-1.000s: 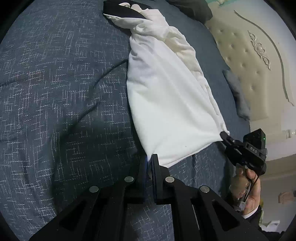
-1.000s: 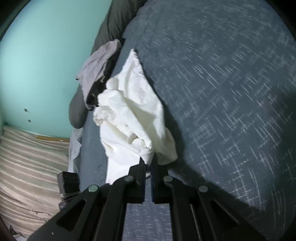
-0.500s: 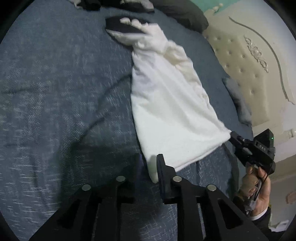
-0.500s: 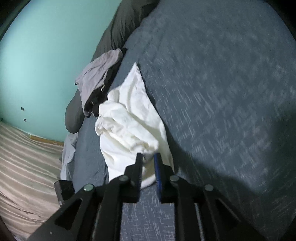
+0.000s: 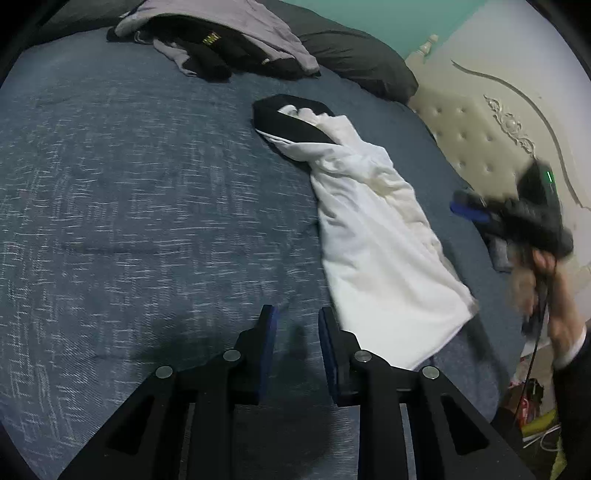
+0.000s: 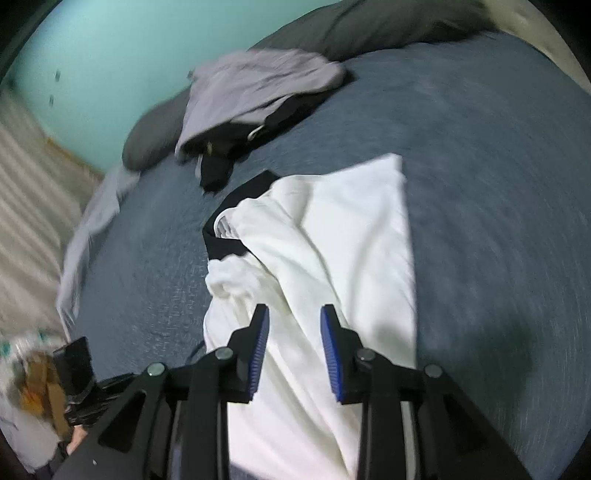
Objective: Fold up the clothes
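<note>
On the left of the left wrist view the bed [image 5: 129, 229] shows bare blue-grey cover. At the far edge a grey garment [image 5: 236, 26] lies heaped over a black garment [image 5: 218, 55], both against a dark pillow [image 5: 354, 59].

Low in the middle, the left gripper [image 5: 295, 314] points down at the bed. Its jaws are partly apart and opening, with only bare cover between them. The blue pads touch no cloth.

Just right of it lies the white shirt [image 5: 376, 243], a long, loosely gathered strip running from near that gripper away toward the pillow. Its black collar [image 5: 291, 122] is at the far end. The near hem lies flat on the bed, free of both grippers.

Further right, the right gripper [image 5: 476, 212] is blurred in the air beside the shirt, held by a hand [image 5: 543, 280] in a dark sleeve. A cream tufted headboard [image 5: 480, 147] stands behind it.

In the right wrist view the right gripper [image 6: 295, 317] hangs over the shirt [image 6: 332, 236]. Its jaws are likewise partly apart and opening. Shirt cloth shows in the gap but lies below, ungripped. The grey garment [image 6: 258, 88] lies beyond, on the bed [image 6: 498, 184].
</note>
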Demonstrator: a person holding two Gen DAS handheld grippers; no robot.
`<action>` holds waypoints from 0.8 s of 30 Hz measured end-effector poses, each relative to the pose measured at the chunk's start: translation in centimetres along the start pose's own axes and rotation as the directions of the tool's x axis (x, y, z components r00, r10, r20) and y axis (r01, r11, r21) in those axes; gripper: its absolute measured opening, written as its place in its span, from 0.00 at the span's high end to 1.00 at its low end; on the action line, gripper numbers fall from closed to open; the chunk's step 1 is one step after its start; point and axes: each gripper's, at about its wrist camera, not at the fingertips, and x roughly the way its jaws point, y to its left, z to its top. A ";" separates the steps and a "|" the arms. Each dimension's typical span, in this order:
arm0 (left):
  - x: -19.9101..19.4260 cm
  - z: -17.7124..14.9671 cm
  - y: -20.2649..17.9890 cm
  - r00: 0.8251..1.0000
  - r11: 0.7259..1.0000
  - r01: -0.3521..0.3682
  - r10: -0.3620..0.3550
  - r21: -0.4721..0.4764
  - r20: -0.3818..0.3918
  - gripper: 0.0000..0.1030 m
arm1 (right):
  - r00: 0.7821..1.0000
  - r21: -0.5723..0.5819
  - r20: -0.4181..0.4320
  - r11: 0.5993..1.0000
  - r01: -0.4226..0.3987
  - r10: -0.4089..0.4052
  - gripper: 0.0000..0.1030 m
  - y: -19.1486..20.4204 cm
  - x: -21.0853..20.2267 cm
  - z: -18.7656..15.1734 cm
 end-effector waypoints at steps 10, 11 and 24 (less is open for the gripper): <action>-1.1 1.0 3.7 0.999 0.999 -0.020 0.022 -0.039 0.046 0.66 | 0.988 -0.233 -0.102 0.968 0.088 -0.114 0.72 4.6 8.5 6.2; -1.2 1.1 3.8 0.999 0.999 -0.016 0.018 -0.041 0.049 0.66 | 0.985 -0.253 -0.115 0.963 0.096 -0.128 0.72 4.9 9.3 6.3; -1.4 1.2 3.9 0.998 0.999 -0.001 0.003 -0.040 0.059 0.61 | 0.972 -0.316 -0.100 0.933 0.172 -0.213 0.99 5.1 11.7 6.5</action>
